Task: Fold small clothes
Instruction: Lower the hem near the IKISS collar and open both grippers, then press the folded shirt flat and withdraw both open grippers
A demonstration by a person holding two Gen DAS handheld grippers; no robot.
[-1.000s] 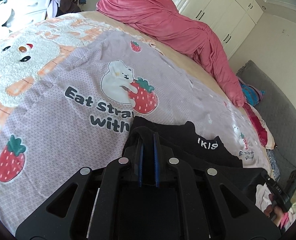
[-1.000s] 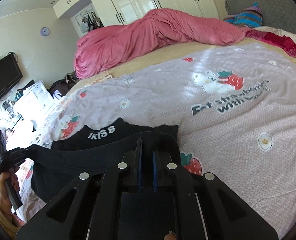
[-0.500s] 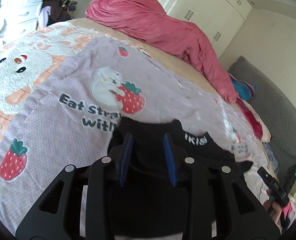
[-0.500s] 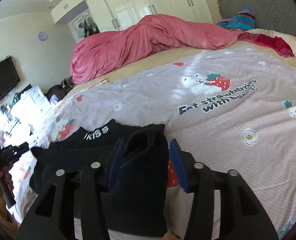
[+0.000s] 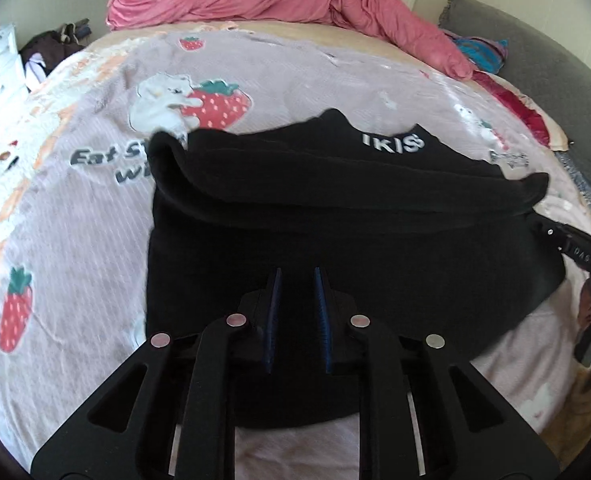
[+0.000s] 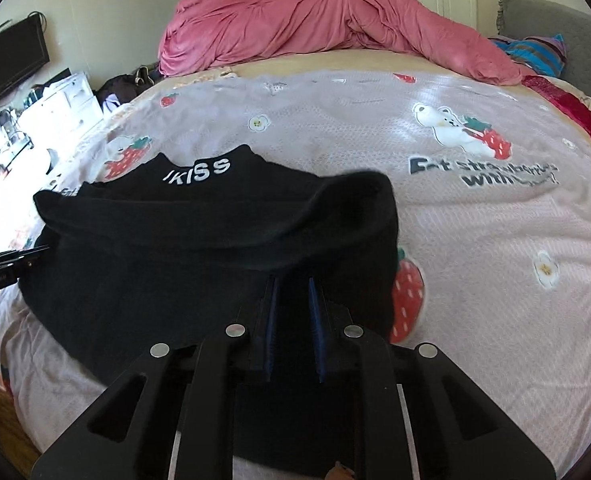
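A black garment (image 5: 335,216) with white "IKISS" lettering on its collar lies on the bed, its lower part folded up over the body. It also shows in the right wrist view (image 6: 199,240). My left gripper (image 5: 297,276) is open and empty above the garment's near half. My right gripper (image 6: 291,282) is open and empty above the garment's near right part. The right gripper (image 5: 575,248) shows at the right edge of the left wrist view, and the left gripper (image 6: 3,268) at the left edge of the right wrist view.
The bed has a lilac strawberry-print cover (image 5: 95,200) (image 6: 475,220). A pink duvet (image 6: 335,28) lies bunched at the far side. A grey headboard (image 5: 535,60) stands at the right. White drawers (image 6: 63,100) and a dark pile of clothes stand left of the bed.
Both grippers were shut on the garment's edge, then opened and let it go. The fold now lies on the garment, and both grippers have pulled back and up.
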